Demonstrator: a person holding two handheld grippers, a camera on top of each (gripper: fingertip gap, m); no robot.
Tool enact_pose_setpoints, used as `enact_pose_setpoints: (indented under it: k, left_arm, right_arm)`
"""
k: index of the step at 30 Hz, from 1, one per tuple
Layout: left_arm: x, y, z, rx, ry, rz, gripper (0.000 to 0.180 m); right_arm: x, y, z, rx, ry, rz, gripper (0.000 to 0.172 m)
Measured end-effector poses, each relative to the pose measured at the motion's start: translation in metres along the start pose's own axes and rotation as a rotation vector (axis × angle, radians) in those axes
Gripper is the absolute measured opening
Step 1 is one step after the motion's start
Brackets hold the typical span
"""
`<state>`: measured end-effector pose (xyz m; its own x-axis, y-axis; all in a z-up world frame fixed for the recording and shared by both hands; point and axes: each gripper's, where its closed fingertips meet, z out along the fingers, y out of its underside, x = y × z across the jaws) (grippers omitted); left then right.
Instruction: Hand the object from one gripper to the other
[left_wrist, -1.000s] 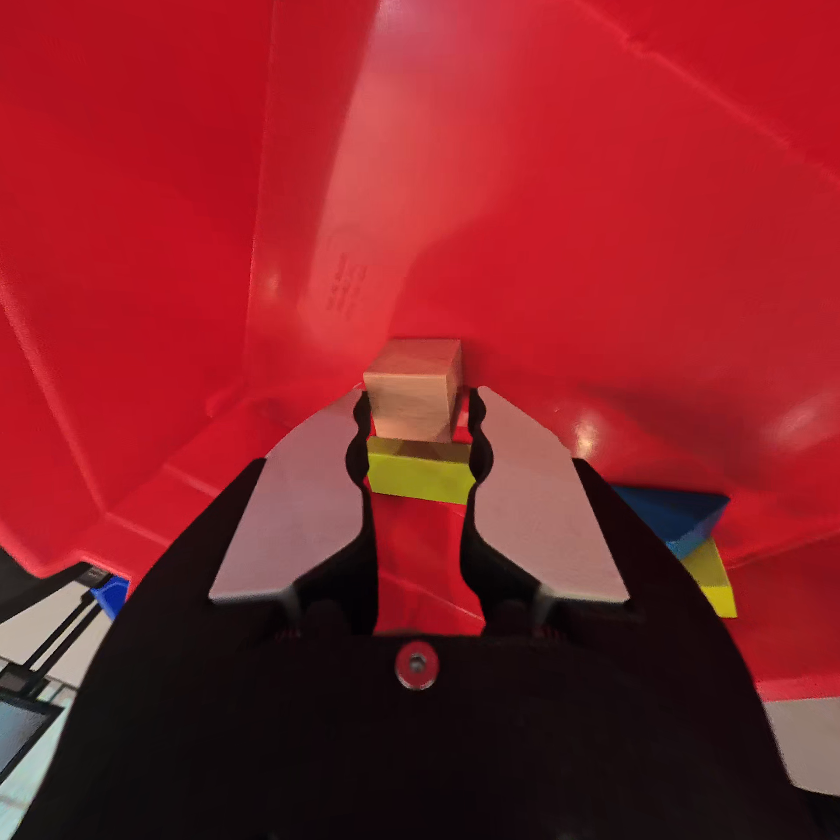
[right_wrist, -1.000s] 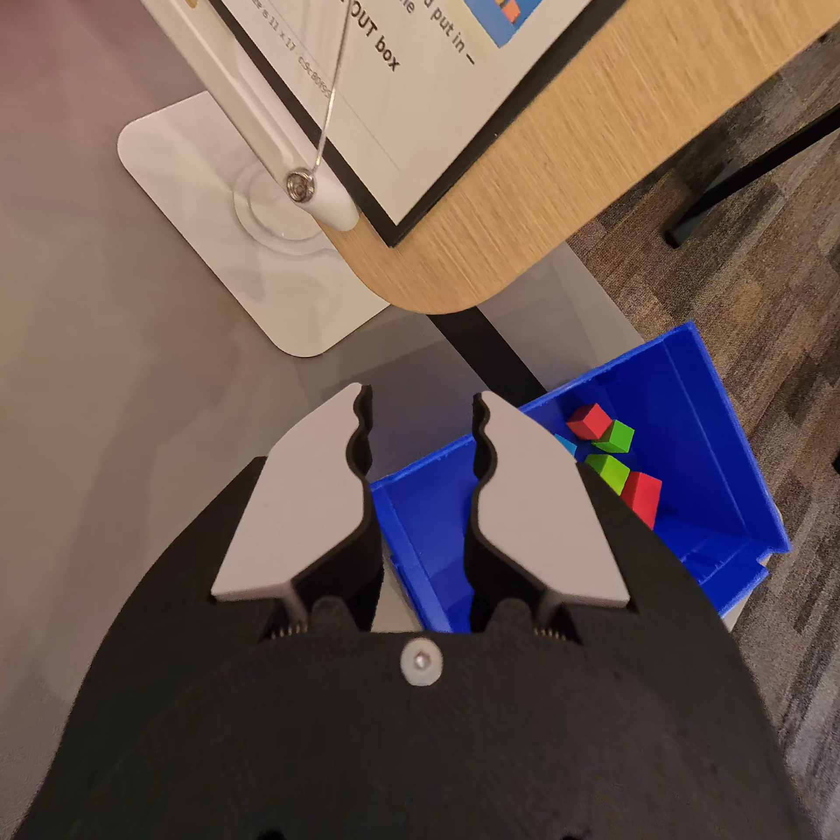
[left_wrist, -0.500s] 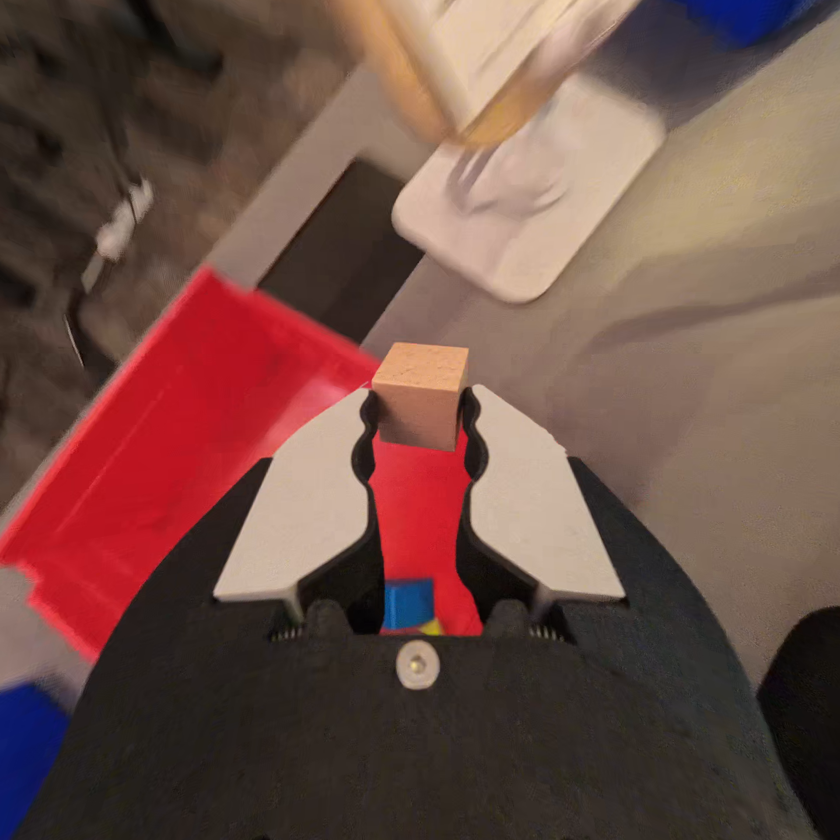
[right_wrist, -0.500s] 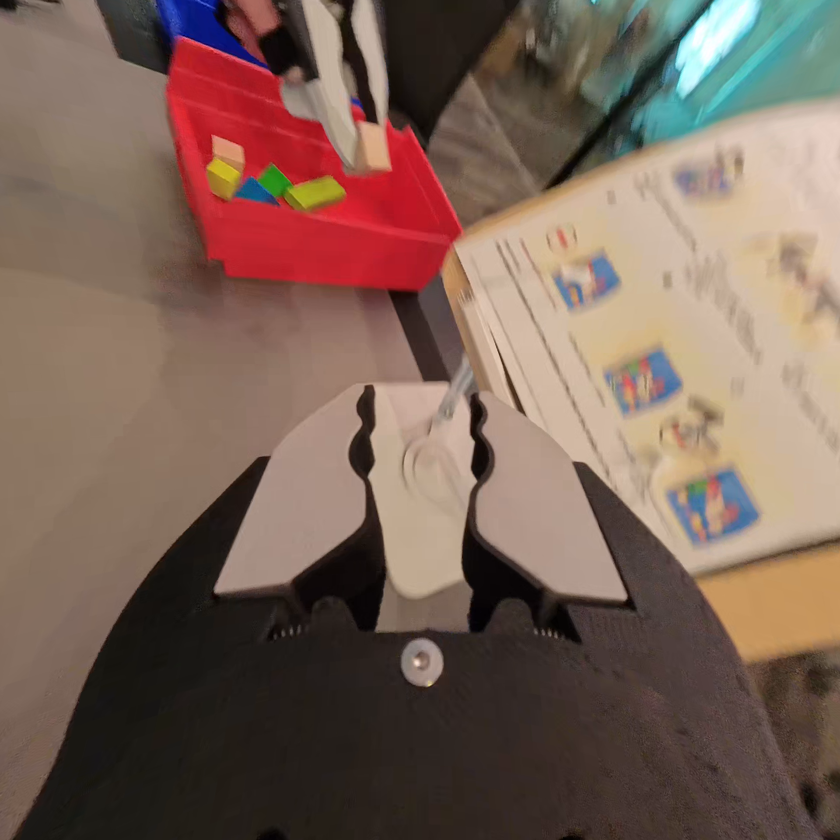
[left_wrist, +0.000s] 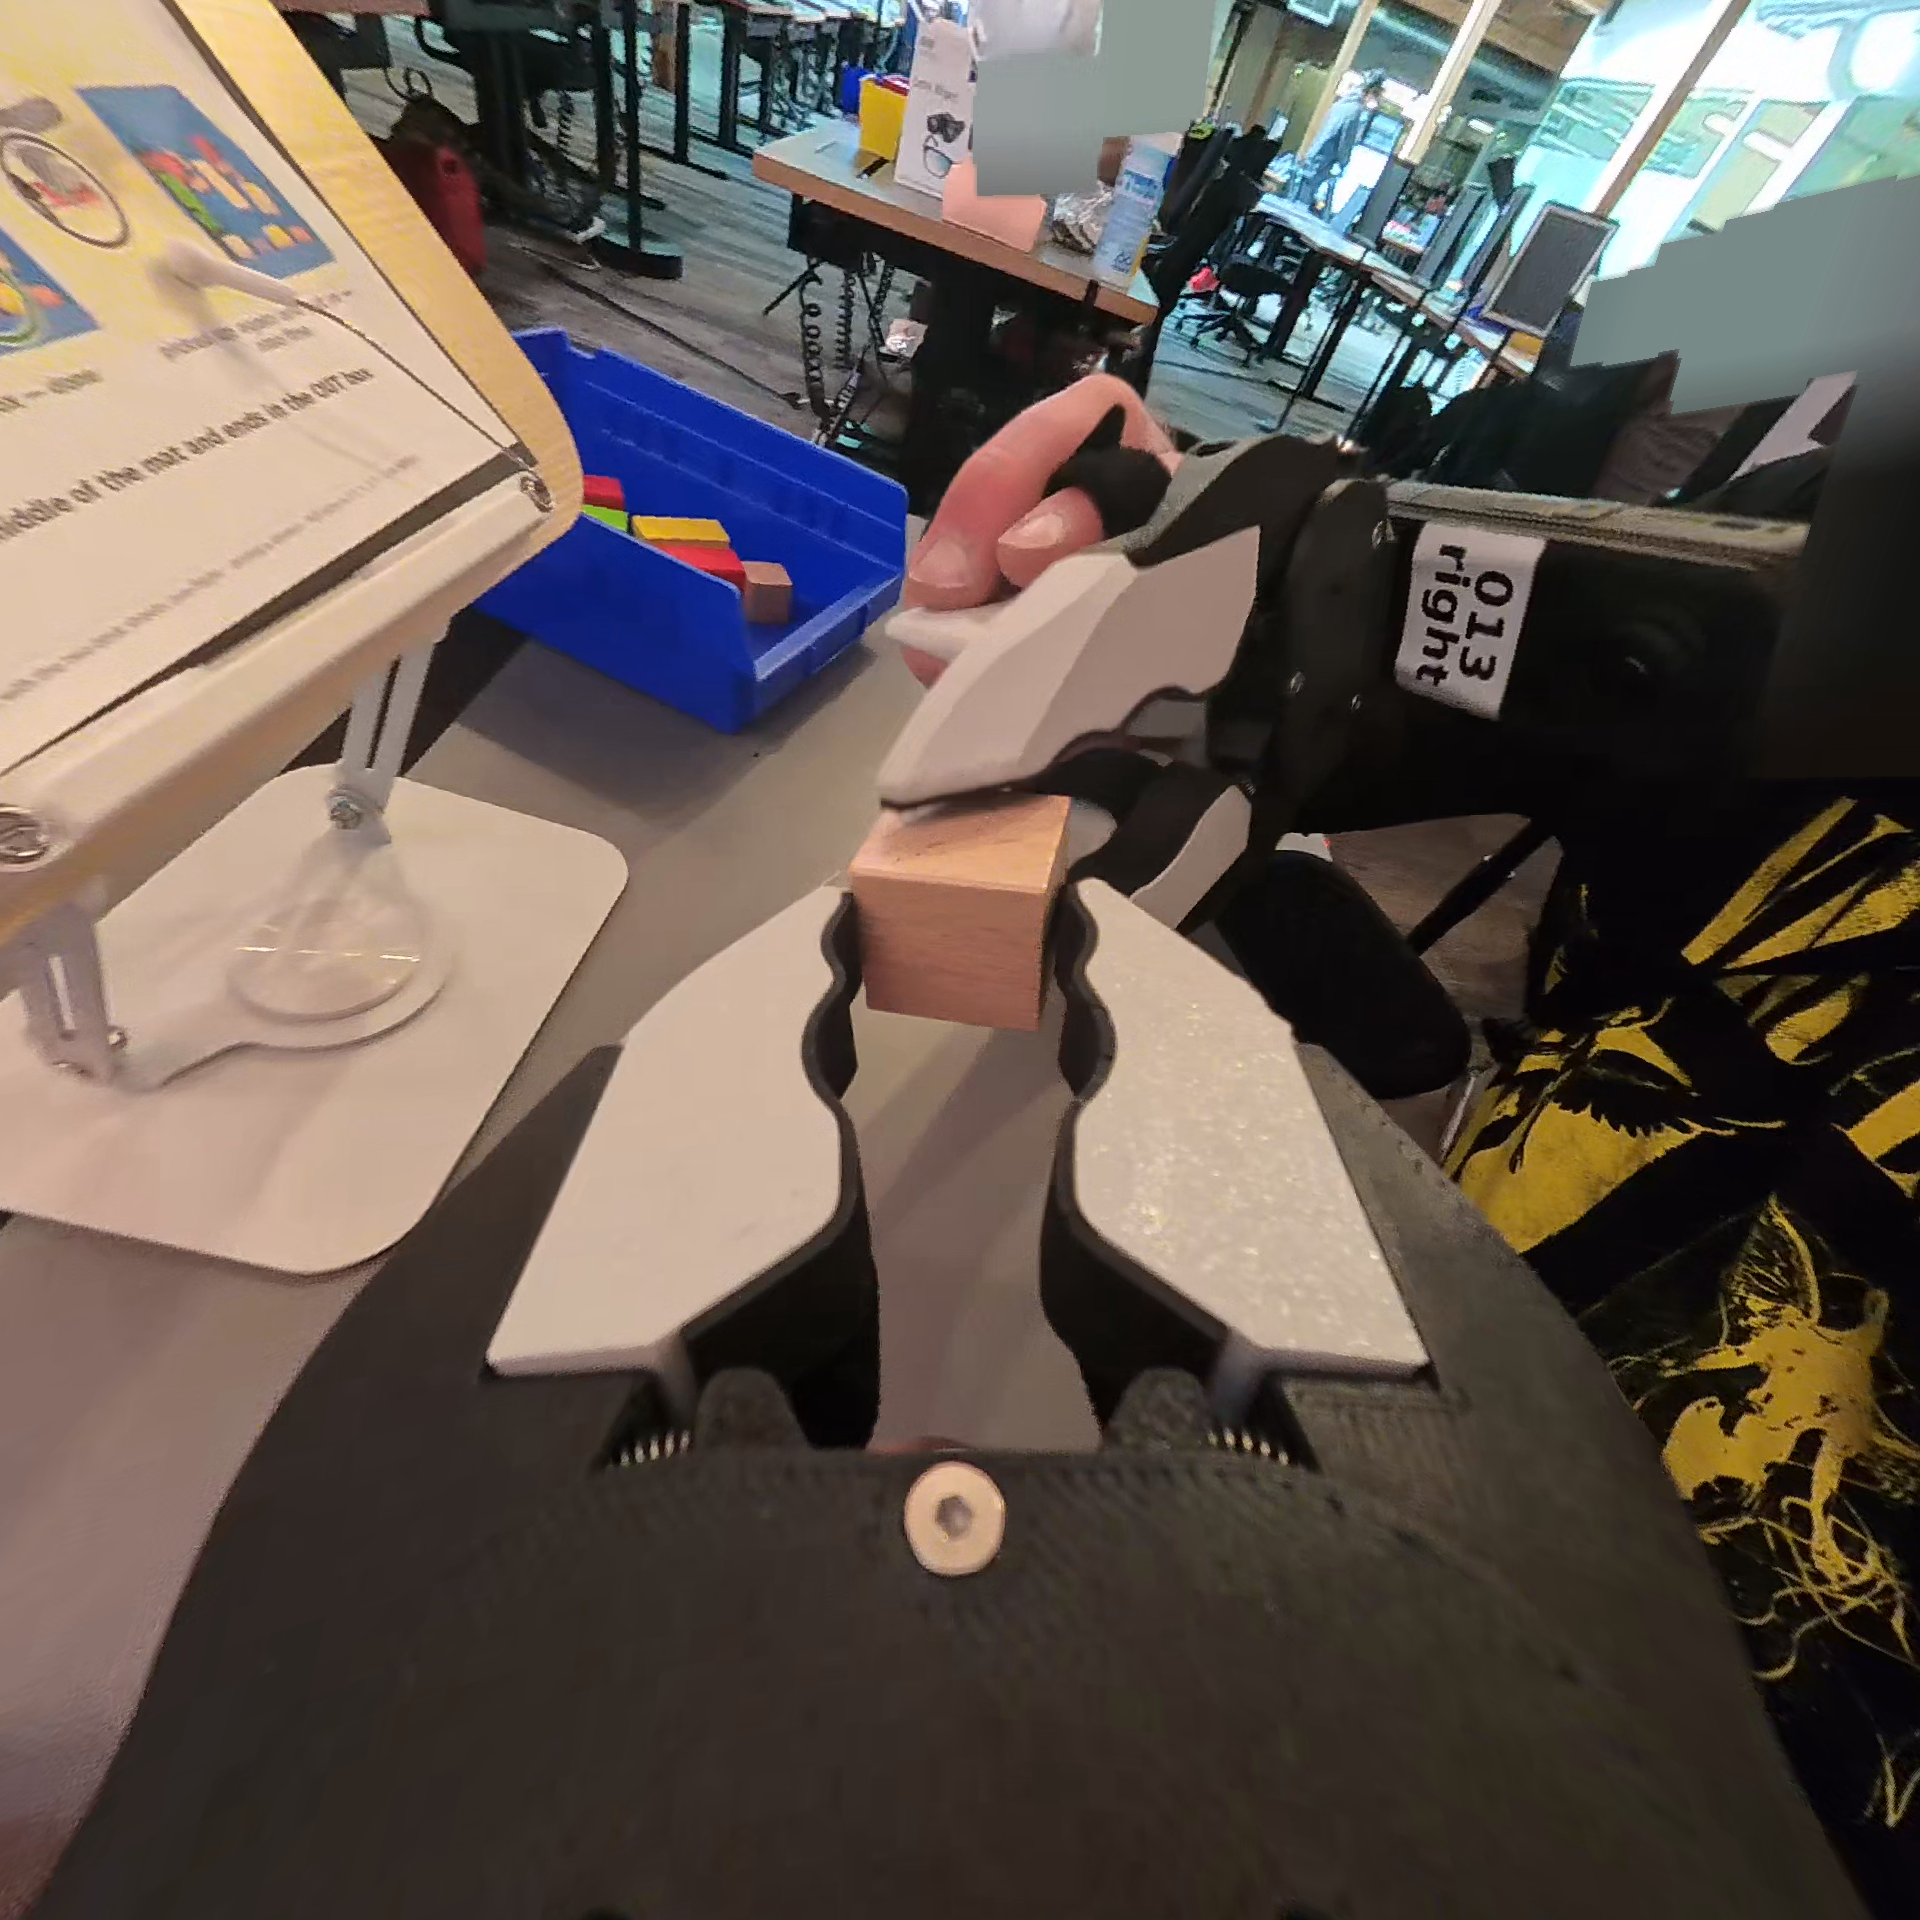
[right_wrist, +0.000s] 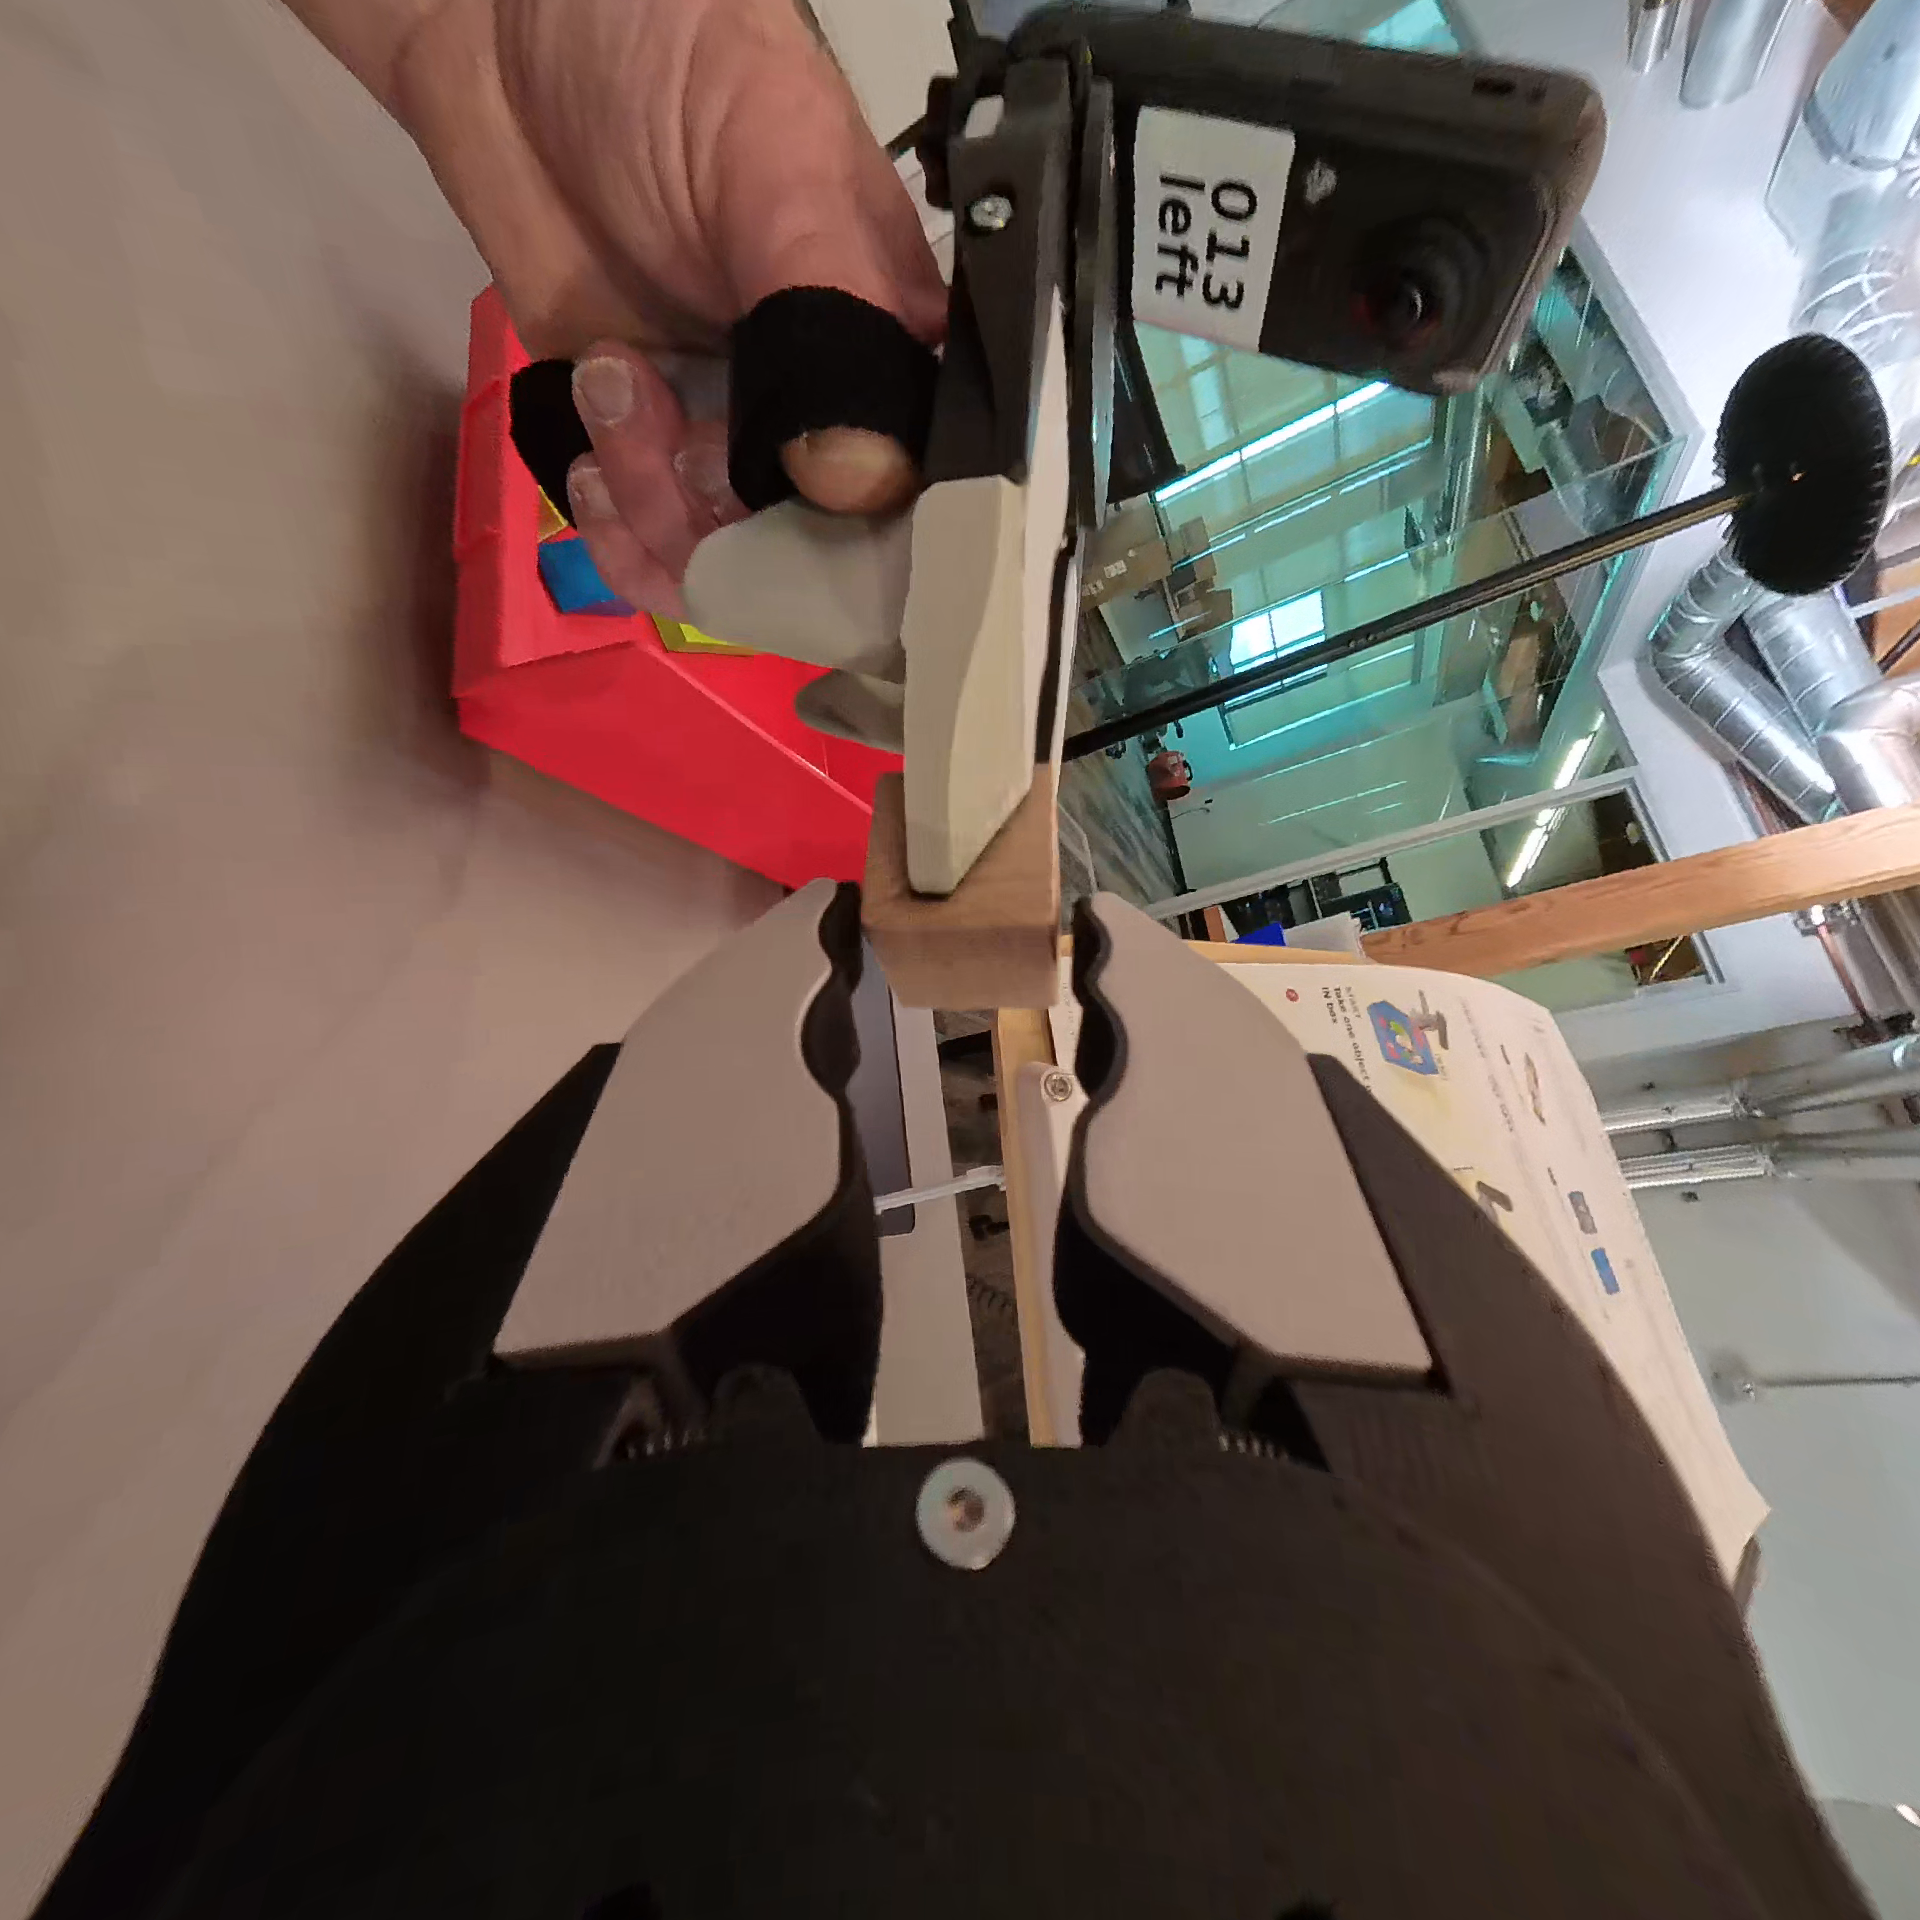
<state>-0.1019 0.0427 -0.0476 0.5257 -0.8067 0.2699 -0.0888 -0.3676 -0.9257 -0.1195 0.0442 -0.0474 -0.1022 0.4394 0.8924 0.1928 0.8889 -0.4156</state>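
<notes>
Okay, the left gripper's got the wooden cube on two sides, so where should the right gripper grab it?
On the two free flat faces, crossways to the left gripper. The wooden cube has parallel faces; the right gripper already straddles it that way, coming from opposite the left.

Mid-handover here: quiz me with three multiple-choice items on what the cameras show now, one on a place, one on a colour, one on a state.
1. Where is the wooden cube?
A. in the blue bin
B. between the fingertips of both grippers
C. on the stand's base plate

2. What colour is the bin behind the left gripper in the right wrist view?
A. red
B. green
C. white

3. How is the left gripper set?
A. wide open, nothing in it
B. fully shut on air
C. closed on the cube's two sides

Answers: 1 B, the right gripper also brackets the cube, above and below; 2 A, red wall beside the hand; 3 C, both pads meet the cube's faces.
</notes>
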Motion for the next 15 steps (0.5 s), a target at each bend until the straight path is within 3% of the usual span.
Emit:
enact_pose_setpoints:
  k: [9, 12, 15]
  left_arm:
    - [0.011, -0.007, 0.009, 0.071, 0.101, -0.018, 0.035]
    - [0.007, -0.01, -0.003, 0.073, 0.049, 0.035, 0.022]
    - [0.0, -0.002, -0.013, 0.04, -0.019, 0.068, 0.0]
  right_arm:
    - [0.005, 0.015, -0.031, -0.035, -0.08, 0.093, 0.031]
    - [0.031, 0.068, -0.067, -0.17, -0.118, 0.218, 0.032]
    - [0.059, 0.162, -0.112, -0.451, -0.168, 0.346, 0.032]
